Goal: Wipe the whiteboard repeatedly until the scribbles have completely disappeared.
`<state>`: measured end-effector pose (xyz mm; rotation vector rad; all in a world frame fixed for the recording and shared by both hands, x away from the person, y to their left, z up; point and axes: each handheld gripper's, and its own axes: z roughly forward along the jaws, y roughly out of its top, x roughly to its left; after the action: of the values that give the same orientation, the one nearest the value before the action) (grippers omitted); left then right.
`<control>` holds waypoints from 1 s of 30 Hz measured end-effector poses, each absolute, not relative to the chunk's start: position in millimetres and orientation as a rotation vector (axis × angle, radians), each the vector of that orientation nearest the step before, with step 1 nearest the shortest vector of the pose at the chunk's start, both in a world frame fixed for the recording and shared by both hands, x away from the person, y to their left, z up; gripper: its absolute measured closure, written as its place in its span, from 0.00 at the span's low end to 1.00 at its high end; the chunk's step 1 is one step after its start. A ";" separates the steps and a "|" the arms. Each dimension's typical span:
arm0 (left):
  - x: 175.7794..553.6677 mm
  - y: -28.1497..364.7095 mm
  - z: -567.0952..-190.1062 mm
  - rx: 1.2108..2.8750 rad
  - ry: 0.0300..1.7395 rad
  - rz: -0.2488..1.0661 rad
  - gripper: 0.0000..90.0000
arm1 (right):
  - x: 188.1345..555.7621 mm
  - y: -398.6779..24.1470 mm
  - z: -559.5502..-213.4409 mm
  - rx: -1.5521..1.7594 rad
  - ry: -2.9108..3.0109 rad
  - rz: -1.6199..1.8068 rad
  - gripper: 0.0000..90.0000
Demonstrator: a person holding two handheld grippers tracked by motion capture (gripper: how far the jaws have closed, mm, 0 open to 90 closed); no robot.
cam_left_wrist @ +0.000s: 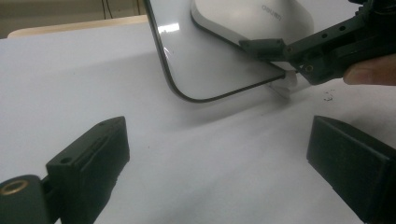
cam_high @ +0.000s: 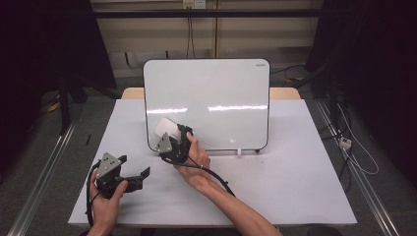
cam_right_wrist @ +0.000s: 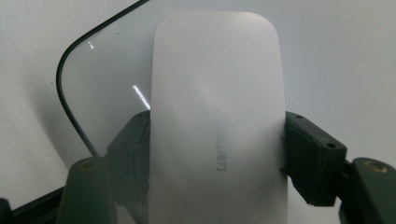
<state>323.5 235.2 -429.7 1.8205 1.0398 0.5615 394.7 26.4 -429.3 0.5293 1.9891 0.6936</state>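
Two hand-held grippers work here: the right hand-held gripper [cam_high: 169, 136] pinches a white eraser [cam_right_wrist: 217, 126] flat against the whiteboard's [cam_high: 211, 93] lower left corner. Wiping well likely needs even pressure and straight strokes. The left hand-held gripper [cam_high: 140, 176] rests spread on the table [cam_high: 275, 187].

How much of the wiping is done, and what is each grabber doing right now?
Done: the right gripper is shut on the white eraser, pressed against the whiteboard's lower left corner. The board already looks blank, with no marks to be seen.

In hand: the eraser sits on the board.

Left: the left gripper rests open above the table, holding nothing. What remains can't be told; perhaps putting the eraser down.
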 end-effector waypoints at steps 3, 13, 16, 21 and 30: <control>323.2 235.6 -429.8 1.823 1.040 0.559 0.06 | 394.7 19.9 -429.2 0.542 1.981 0.700 0.35; 323.5 234.3 -430.0 1.828 1.043 0.561 0.07 | 382.2 -45.3 -437.0 0.633 1.935 0.674 0.35; 323.7 234.2 -430.3 1.835 1.045 0.565 0.07 | 381.6 -61.9 -435.8 0.675 1.928 0.672 0.35; 324.1 234.0 -431.2 1.830 1.053 0.565 0.07 | 379.4 -91.8 -434.8 0.731 1.907 0.658 0.35; 324.7 233.3 -431.3 1.840 1.050 0.568 0.07 | 378.6 -123.6 -432.3 0.820 1.882 0.667 0.35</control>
<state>324.7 233.3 -431.3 1.8398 1.0504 0.5678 378.6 -123.6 -432.3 0.8196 1.8816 0.6669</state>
